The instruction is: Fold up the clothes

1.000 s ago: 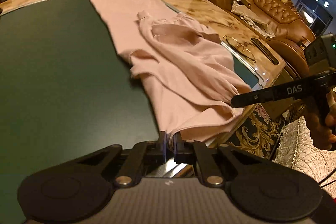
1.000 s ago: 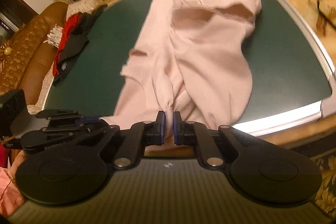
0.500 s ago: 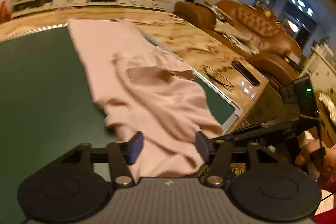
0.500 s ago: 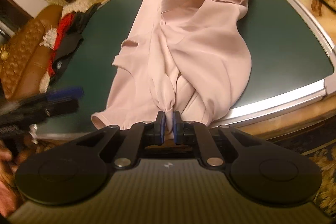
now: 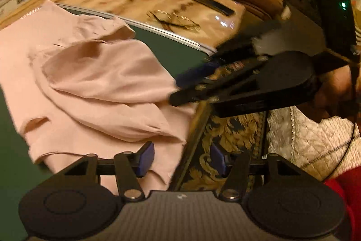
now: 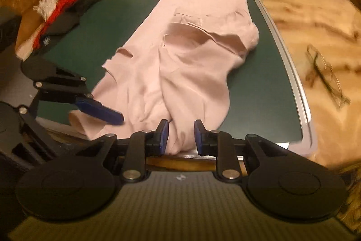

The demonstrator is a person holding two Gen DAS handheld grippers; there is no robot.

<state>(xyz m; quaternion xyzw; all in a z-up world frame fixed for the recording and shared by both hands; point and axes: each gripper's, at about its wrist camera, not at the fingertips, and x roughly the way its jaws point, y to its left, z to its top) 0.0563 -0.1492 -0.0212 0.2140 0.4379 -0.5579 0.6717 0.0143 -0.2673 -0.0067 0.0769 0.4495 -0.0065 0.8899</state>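
Lying lengthwise away from both claws, pink garment (image 6: 180,55) has its near hem between right gripper (image 6: 181,137)'s opening, non-gripping jaws; left gripper (image 5: 181,159) closing slightly, empty.

left tool (image 5: 181,160) closing, right tool (image 6: 181,137) opening

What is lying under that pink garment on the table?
The crumpled pink garment lies on a dark green mat set in the marbled wooden table. Anything beneath its folds is hidden.
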